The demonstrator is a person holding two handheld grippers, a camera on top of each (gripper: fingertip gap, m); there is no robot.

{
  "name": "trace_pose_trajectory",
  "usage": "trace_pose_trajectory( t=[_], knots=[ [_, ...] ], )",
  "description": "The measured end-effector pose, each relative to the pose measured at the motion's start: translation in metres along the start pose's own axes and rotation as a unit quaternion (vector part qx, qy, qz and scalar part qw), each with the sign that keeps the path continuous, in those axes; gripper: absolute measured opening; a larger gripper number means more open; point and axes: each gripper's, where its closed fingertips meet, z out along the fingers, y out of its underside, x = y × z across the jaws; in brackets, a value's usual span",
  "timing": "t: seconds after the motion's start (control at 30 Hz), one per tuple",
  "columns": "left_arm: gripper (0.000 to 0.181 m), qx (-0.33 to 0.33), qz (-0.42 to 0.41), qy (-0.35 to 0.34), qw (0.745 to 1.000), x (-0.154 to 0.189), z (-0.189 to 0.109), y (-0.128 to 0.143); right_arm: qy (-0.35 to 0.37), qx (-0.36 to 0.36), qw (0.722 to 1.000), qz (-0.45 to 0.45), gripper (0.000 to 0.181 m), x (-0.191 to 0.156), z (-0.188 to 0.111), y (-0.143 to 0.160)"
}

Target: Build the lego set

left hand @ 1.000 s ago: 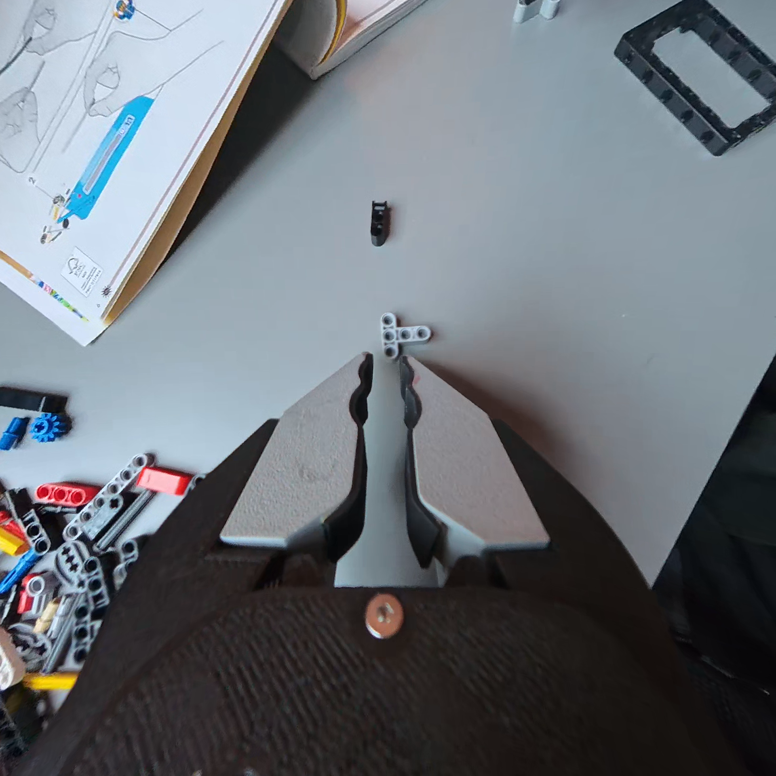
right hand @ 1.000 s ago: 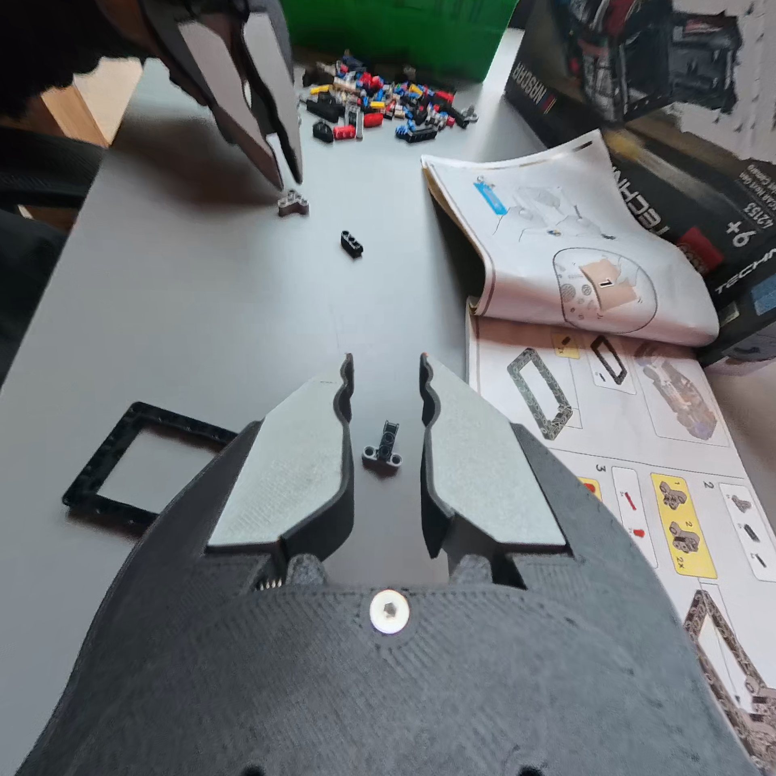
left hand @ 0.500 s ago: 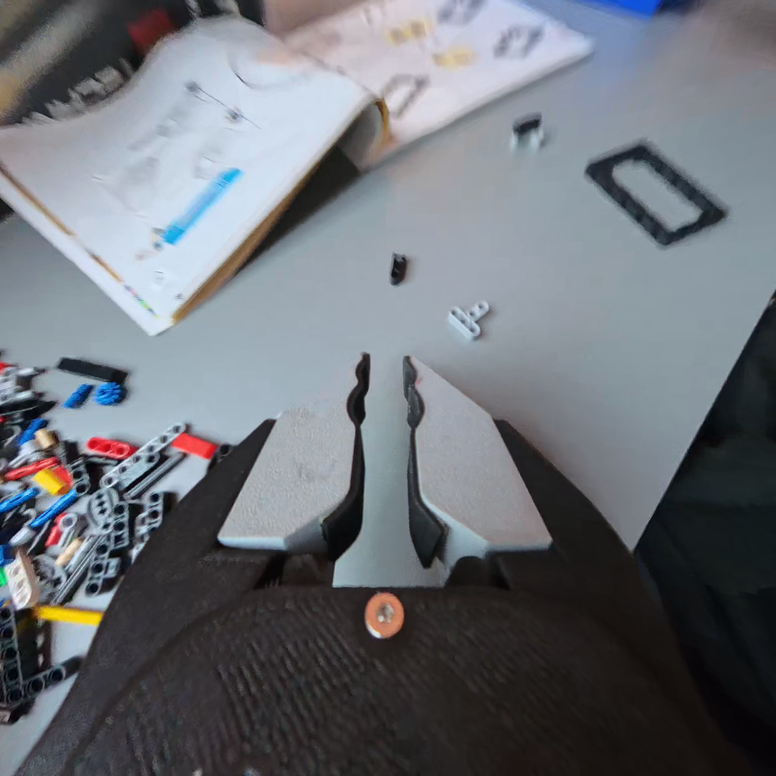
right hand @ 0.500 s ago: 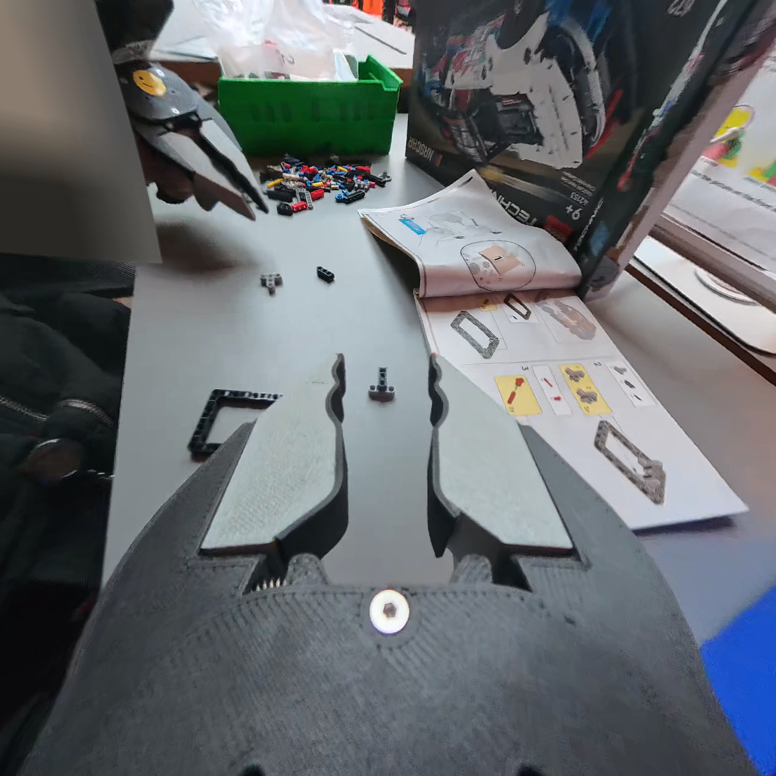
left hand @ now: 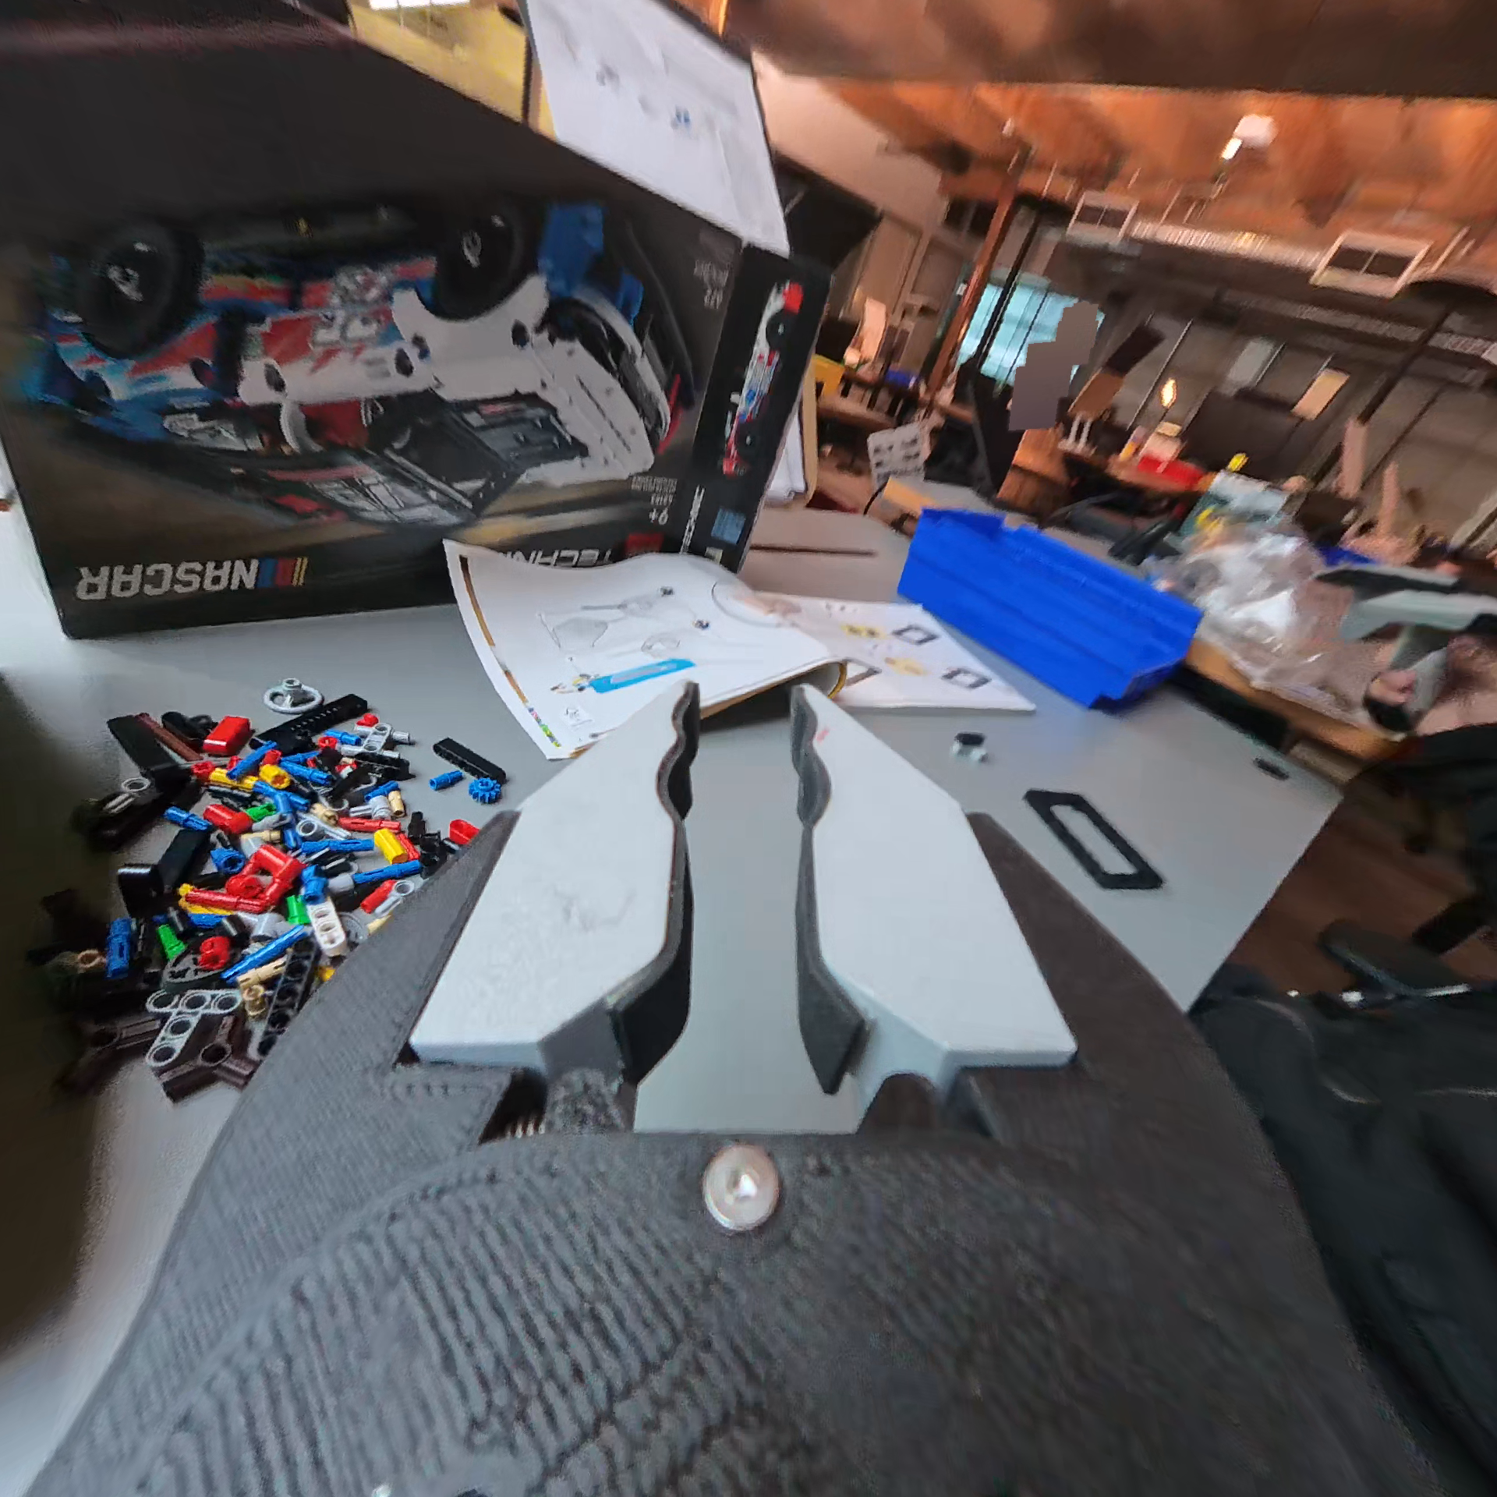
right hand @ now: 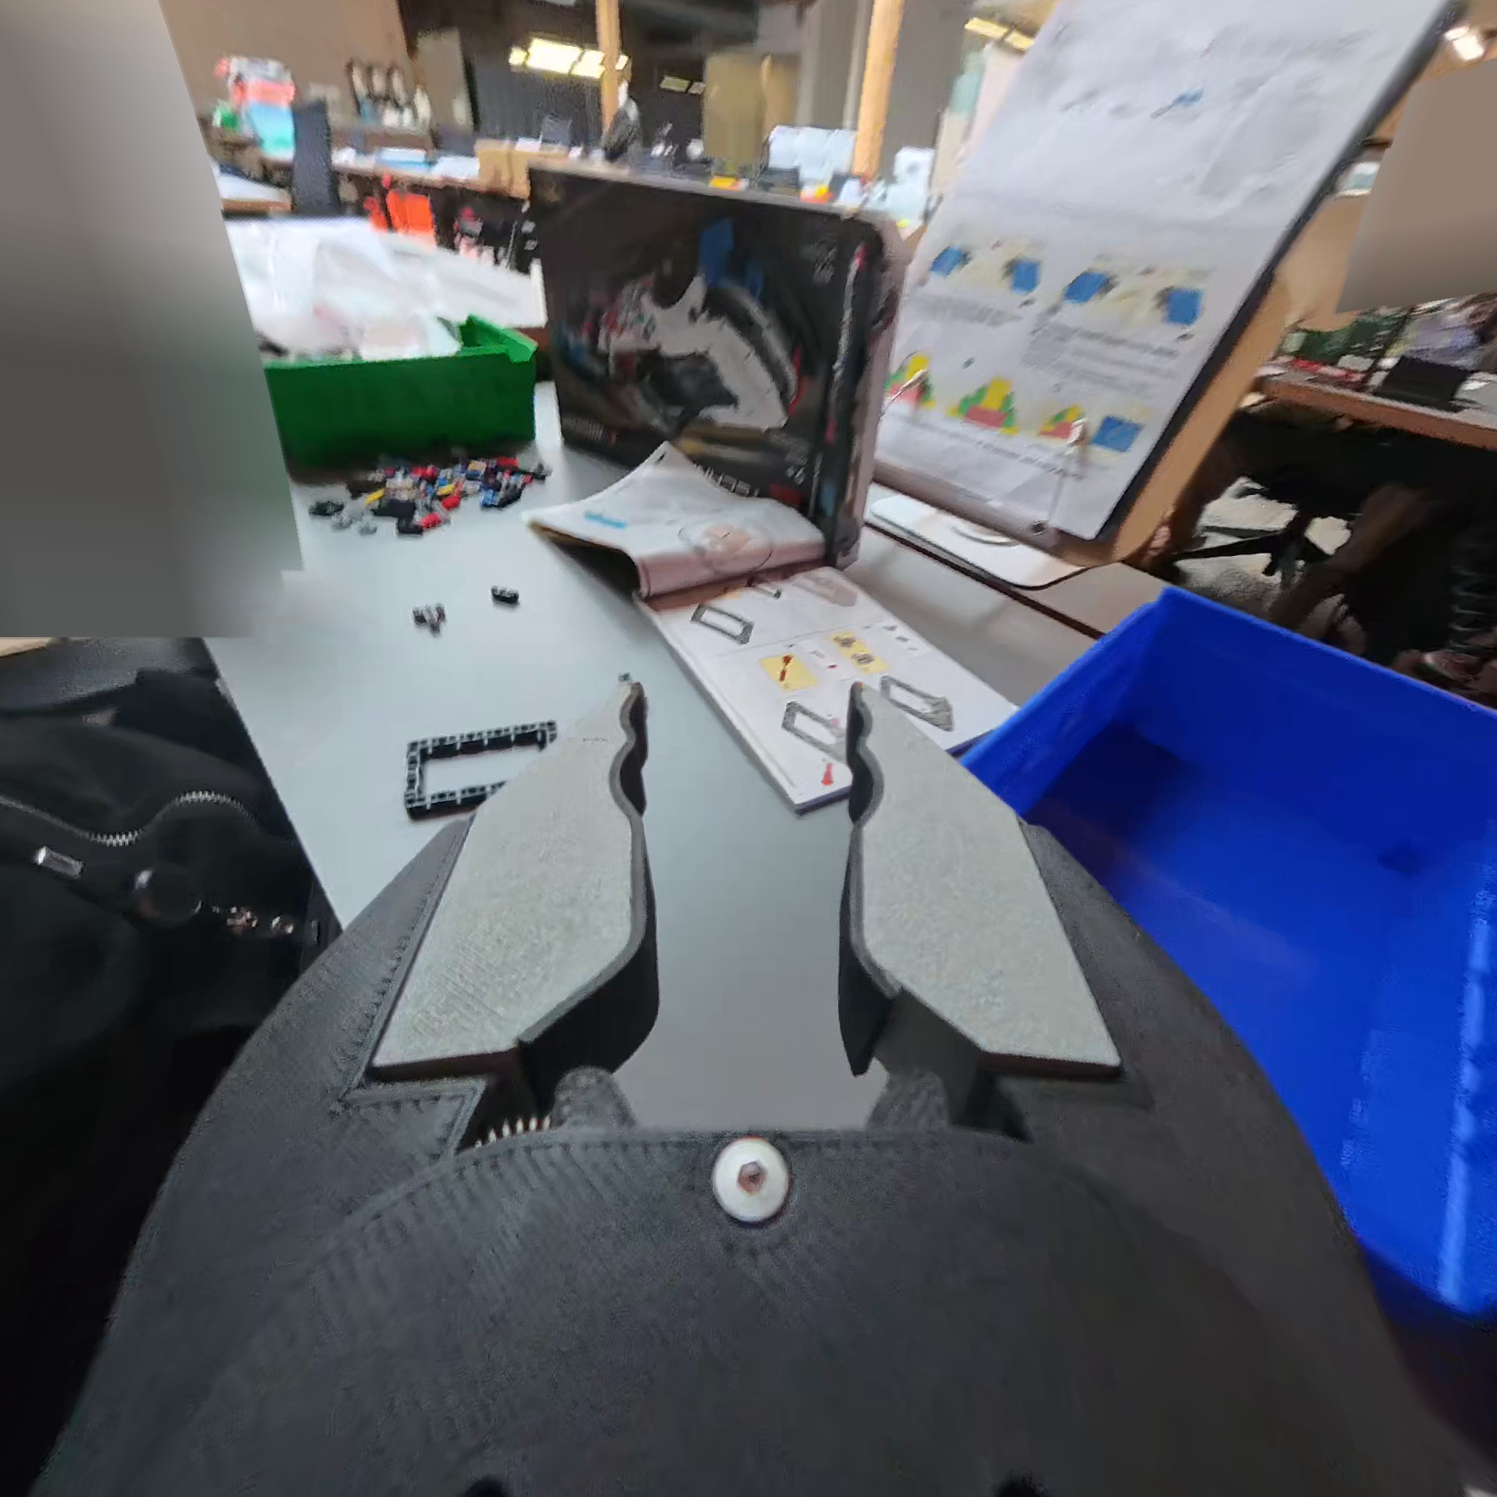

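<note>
Now both grippers, left (left hand: 739, 713) and right (right hand: 745, 713), have lifted away with jaws apart and empty, leaving the black frame (right hand: 474, 765) at 10 o'clock on the worktop (right hand: 729, 875), so building looks paused.

Surface (left hand: 389, 656): loose parts pile (left hand: 259, 850) at left; box (left hand: 324, 364) standing behind it; open booklet (left hand: 648, 640) before the box; bin (left hand: 1045, 599) right of booklet; frame (left hand: 1089, 838) near the right edge.
</note>
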Motion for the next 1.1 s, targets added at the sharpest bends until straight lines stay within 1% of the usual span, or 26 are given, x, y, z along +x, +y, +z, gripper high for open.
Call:
trace_pose_trajectory(
  t=[0.03,0.1,0.17,0.33,0.43,0.53,0.57,0.63,0.7,0.77,0.83,0.9,0.97,1.03,1.07,1.1],
  knots=[
    [0.021,0.01,-0.013,0.005,1.0,-0.002,-0.006,-0.004,0.016,0.012,1.0,0.009,0.047,0.006,-0.012,-0.005],
    [0.023,0.018,-0.04,0.006,0.999,-0.008,-0.016,-0.009,0.045,0.016,0.999,0.011,0.047,0.015,-0.028,-0.004],
    [0.027,0.025,-0.053,-0.002,0.998,-0.013,-0.024,-0.011,0.054,0.01,0.998,0.007,0.046,0.014,-0.031,0.004],
    [0.029,-0.017,-0.044,-0.032,0.998,-0.022,-0.033,0.007,0.046,-0.04,0.998,0.005,0.045,0.007,-0.009,0.043],
    [0.028,-0.071,-0.032,-0.031,0.996,-0.019,-0.027,0.032,0.018,-0.035,0.999,0.017,0.044,-0.003,0.006,0.051],
    [0.028,-0.141,-0.004,-0.014,0.99,-0.005,-0.005,0.062,-0.013,-0.023,0.999,0.039,0.042,-0.014,0.023,0.057],
    [0.027,-0.155,0.009,-0.007,0.988,0.002,0.008,0.068,-0.019,-0.028,0.999,0.041,0.041,-0.017,0.029,0.062],
    [0.022,-0.183,0.039,0.042,0.981,0.028,0.042,0.079,-0.03,-0.042,0.998,0.037,0.041,-0.024,0.042,0.071],
    [0.017,-0.228,0.079,0.066,0.968,0.047,0.079,0.093,-0.042,-0.053,0.997,0.026,0.038,-0.032,0.055,0.078],
    [0.013,-0.271,0.121,0.099,0.95,0.062,0.111,0.111,-0.06,-0.05,0.997,0.02,0.036,-0.042,0.067,0.081],
    [0.014,-0.316,0.158,0.103,0.93,0.062,0.136,0.132,-0.075,-0.054,0.996,0.017,0.036,-0.05,0.077,0.086],
    [0.017,-0.352,0.178,0.098,0.914,0.056,0.151,0.148,-0.082,-0.066,0.994,0.01,0.036,-0.056,0.086,0.093],
    [0.017,-0.365,0.183,0.106,0.907,0.056,0.158,0.157,-0.084,-0.078,0.993,-0.007,0.035,-0.058,0.091,0.101],
    [0.016,-0.383,0.183,0.099,0.9,0.05,0.161,0.165,-0.083,-0.091,0.992,-0.022,0.035,-0.059,0.094,0.108],
    [0.014,-0.396,0.185,0.093,0.895,0.046,0.16,0.171,-0.084,-0.093,0.992,-0.027,0.034,-0.059,0.095,0.109],
    [0.005,-0.385,0.186,0.095,0.899,0.047,0.162,0.17,-0.082,-0.089,0.992,-0.033,0.033,-0.058,0.096,0.108]
  ],
)
